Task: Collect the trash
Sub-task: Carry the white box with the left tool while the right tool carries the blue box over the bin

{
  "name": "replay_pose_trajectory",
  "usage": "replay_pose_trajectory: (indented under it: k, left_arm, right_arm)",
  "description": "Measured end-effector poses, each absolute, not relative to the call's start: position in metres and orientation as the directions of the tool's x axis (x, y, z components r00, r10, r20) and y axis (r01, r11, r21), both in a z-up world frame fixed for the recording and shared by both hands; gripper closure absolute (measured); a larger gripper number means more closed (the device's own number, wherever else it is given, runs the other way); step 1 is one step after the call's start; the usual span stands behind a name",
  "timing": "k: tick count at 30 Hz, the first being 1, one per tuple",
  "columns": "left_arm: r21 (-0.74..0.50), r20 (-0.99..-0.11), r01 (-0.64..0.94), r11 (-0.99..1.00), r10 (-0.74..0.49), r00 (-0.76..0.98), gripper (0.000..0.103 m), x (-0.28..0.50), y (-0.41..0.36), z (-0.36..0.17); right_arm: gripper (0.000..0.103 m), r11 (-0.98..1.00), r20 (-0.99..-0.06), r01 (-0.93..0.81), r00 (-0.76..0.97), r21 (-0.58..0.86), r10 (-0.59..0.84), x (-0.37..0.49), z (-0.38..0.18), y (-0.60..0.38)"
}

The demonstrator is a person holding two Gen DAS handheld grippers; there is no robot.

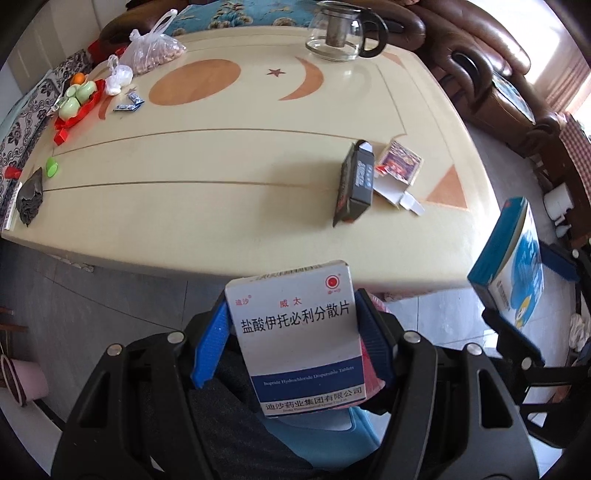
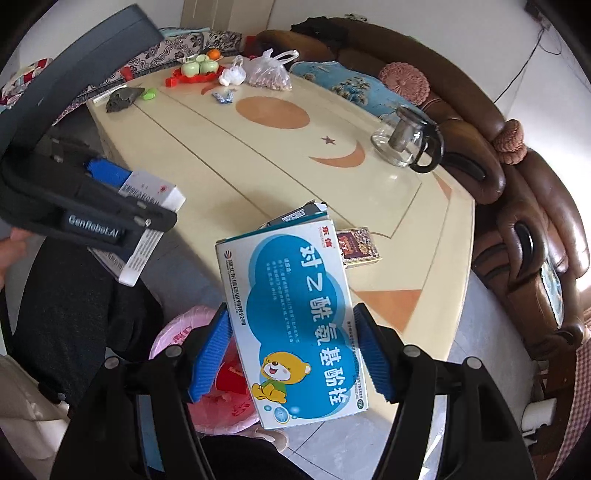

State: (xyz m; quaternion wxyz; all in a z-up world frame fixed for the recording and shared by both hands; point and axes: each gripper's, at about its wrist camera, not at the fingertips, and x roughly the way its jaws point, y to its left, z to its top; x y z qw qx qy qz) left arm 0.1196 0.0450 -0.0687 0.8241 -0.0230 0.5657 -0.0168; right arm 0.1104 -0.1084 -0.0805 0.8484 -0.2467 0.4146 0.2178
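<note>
My left gripper (image 1: 291, 317) is shut on a white and navy medicine box (image 1: 299, 339), held off the table's near edge; the same gripper and box (image 2: 147, 206) show at the left of the right wrist view. My right gripper (image 2: 291, 325) is shut on a white and blue medicine box with a cartoon bear (image 2: 295, 317), held above a pink bin (image 2: 192, 328) with red trash inside. That box (image 1: 513, 266) also shows at the right of the left wrist view. A black open box (image 1: 356, 181) and a small patterned box (image 1: 400, 162) lie on the cream table (image 1: 221, 206).
A glass teapot (image 1: 340, 33) stands at the far edge. At the far left are plastic bags (image 1: 147, 51), a red tray with green cups (image 1: 77, 99), blue wrappers (image 1: 129, 105), a green cap (image 1: 52, 167) and a dark crumpled wrapper (image 1: 29, 195). A brown sofa (image 2: 517, 206) wraps around the table.
</note>
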Motion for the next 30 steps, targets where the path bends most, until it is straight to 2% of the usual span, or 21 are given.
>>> replay_pose_trajectory:
  k: [14, 30]
  left_arm:
    - [-0.024, -0.909, 0.076, 0.997, -0.054, 0.413, 0.039, 0.071, 0.040, -0.061]
    - [-0.022, -0.920, 0.196, 0.980, -0.097, 0.380, 0.039, 0.039, 0.012, -0.098]
  right_arm:
    - [0.038, 0.798, -0.798, -0.558, 0.577, -0.227, 0.176, 0.057, -0.074, -0.100]
    - [0.038, 0.816, -0.811, -0.534, 0.565, -0.222, 0.149, 0.013, -0.096, -0.103]
